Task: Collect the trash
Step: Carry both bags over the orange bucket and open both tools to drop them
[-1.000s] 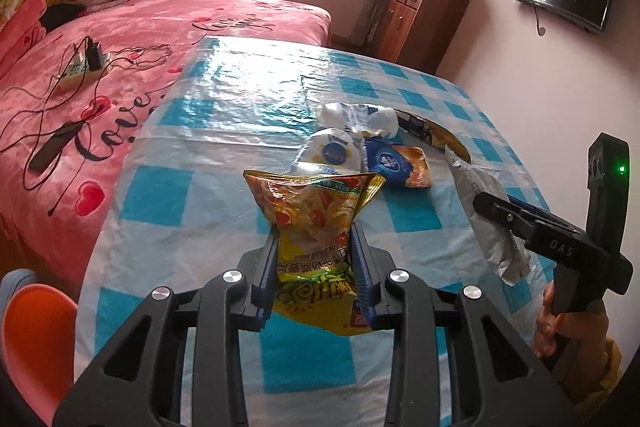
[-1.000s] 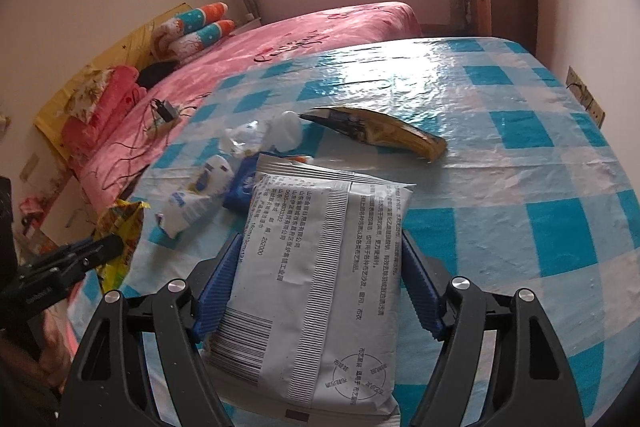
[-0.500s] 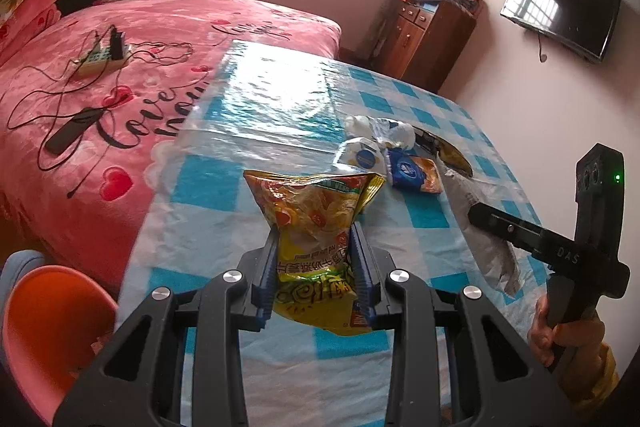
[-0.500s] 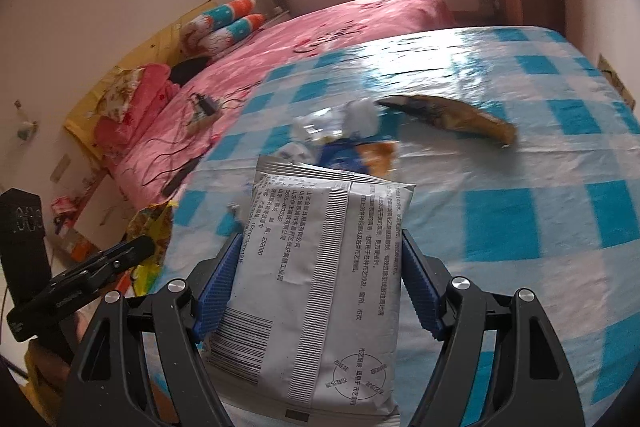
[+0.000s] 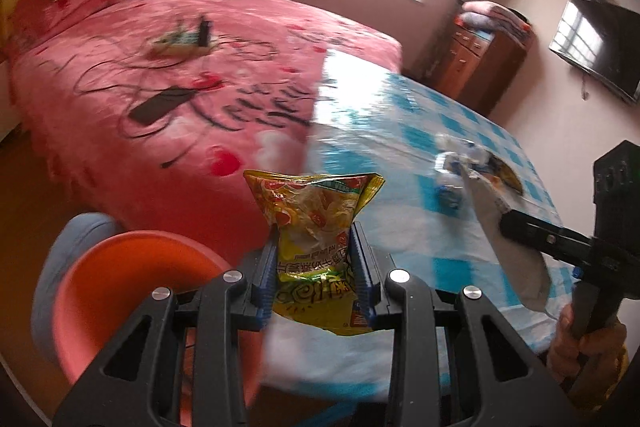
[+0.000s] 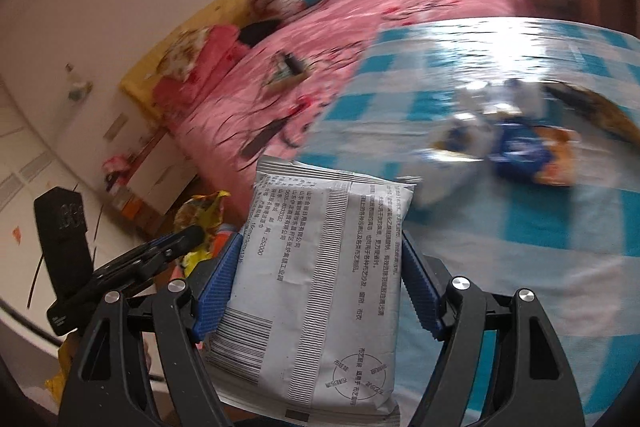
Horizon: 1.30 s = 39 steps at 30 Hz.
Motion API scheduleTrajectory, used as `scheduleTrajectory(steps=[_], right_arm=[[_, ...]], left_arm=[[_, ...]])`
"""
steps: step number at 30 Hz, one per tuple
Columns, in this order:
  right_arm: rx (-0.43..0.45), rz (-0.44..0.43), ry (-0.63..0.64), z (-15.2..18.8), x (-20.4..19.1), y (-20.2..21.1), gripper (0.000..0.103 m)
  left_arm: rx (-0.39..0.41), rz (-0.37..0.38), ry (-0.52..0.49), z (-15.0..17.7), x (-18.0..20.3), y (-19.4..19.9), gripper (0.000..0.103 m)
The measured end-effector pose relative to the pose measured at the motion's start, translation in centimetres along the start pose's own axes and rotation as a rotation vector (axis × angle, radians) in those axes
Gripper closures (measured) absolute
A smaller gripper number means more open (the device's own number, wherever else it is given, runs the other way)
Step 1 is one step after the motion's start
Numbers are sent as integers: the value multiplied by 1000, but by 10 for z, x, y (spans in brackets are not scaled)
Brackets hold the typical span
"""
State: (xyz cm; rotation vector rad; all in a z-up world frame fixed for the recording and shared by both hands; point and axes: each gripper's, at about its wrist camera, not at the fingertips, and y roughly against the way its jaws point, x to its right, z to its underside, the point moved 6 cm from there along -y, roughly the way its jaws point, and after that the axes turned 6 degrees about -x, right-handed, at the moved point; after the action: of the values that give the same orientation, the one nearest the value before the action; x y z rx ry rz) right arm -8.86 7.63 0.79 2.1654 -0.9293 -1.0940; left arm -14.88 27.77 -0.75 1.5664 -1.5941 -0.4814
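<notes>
My left gripper [image 5: 316, 255] is shut on a yellow snack bag [image 5: 314, 223] and holds it in the air past the table's left edge, beside an orange bin [image 5: 132, 295]. My right gripper [image 6: 320, 267] is shut on a grey printed packet [image 6: 316, 267] above the table's near corner; it also shows in the left wrist view [image 5: 536, 231] with the packet [image 5: 504, 239]. More trash lies on the blue checked table [image 6: 560, 223]: white crumpled wrappers [image 6: 460, 143], a blue-orange packet [image 6: 528, 155] and a dark brown wrapper [image 6: 596, 107].
A pink bed [image 5: 180, 87] with cables and a power strip [image 5: 180, 39] stands close to the table's left side. A wooden cabinet [image 5: 480, 67] and a wall TV [image 5: 596, 47] are at the back right. Both views are motion-blurred.
Both grippers have swung left and back from the table with their bags still held. The orange bin has come much closer under the left gripper.
</notes>
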Motion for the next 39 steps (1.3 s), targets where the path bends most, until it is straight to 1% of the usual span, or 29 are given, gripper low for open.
scheduleTrajectory(steps=[6,10,17,22,23,24,25,26,28,30,32,35,39], right_arm=[[-78,-62,105,1,-61,-38,27],[-121,-91,179,2,-97,-61,27],[-184,-135,262,9,-143,-100,27],[-230,-152,300,20,-164,-125,25],[-242,-151,303,22,-166,-128,24],[-254,-155,295,25,-167,-133,20],[-262,-166,286,25,-167,-134,18],[-266,-178,276,27,-167,-134,17],[-249,-178,260,26,-163,-129,15],[-219,-165,247,22,-156,-121,14],[-180,-147,236,17,-148,-109,14],[-121,-101,235,11,-136,-93,13],[-77,-44,248,9,-123,-81,12]], left_arm=[[-16,-73,107,15,-62,7,68],[-32,-112,168,28,-96,8,68],[-63,-157,263,49,-143,4,68],[-83,-178,298,59,-161,0,67],[-86,-186,306,60,-164,0,66],[-87,-195,313,61,-167,-1,64],[-78,-208,319,61,-170,-1,58],[-71,-217,321,61,-173,1,49],[-62,-233,319,60,-175,3,43],[-56,-248,311,59,-175,4,41],[-48,-269,296,57,-173,6,36],[-41,-277,277,54,-165,7,33],[-31,-276,247,49,-152,9,29]])
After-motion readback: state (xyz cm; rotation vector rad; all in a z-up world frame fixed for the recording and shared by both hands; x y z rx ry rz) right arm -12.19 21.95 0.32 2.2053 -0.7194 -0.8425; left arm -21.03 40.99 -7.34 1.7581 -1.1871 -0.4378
